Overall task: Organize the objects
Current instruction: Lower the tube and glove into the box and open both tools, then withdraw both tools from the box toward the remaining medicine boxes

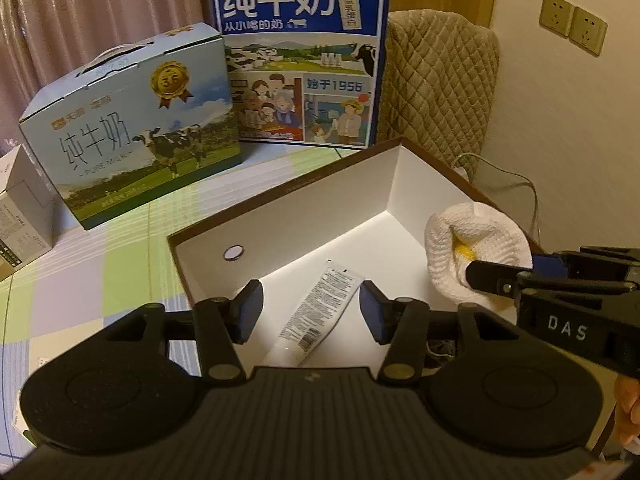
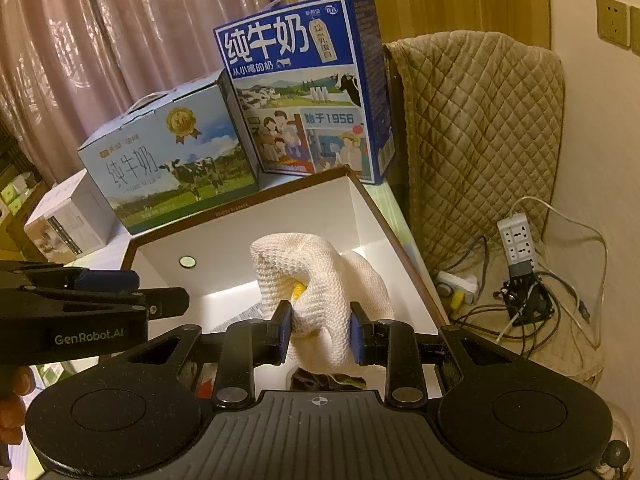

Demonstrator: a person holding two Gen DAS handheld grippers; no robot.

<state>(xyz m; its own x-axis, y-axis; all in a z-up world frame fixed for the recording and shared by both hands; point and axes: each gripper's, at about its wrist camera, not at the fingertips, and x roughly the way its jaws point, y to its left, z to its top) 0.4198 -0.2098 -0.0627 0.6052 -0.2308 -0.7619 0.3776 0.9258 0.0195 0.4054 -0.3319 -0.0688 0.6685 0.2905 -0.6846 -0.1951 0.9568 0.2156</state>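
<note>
An open white box with a brown rim (image 1: 280,208) (image 2: 248,224) lies on the checked tablecloth. A white tube (image 1: 316,312) rests on the box floor, right below my left gripper (image 1: 311,312), which is open and holds nothing. My right gripper (image 2: 320,334) is shut on a white knitted cloth (image 2: 320,280) (image 1: 476,240) with a bit of yellow in its folds, held over the right side of the box. In the left wrist view the right gripper (image 1: 480,276) enters from the right. In the right wrist view the left gripper (image 2: 160,300) shows at the left.
A light blue milk carton (image 1: 132,136) (image 2: 172,156) and a taller dark blue one (image 1: 300,60) (image 2: 308,84) stand behind the box. A small white box (image 1: 20,208) sits at the left. A quilted chair (image 2: 480,140), power strip (image 2: 518,240) and cables are on the right.
</note>
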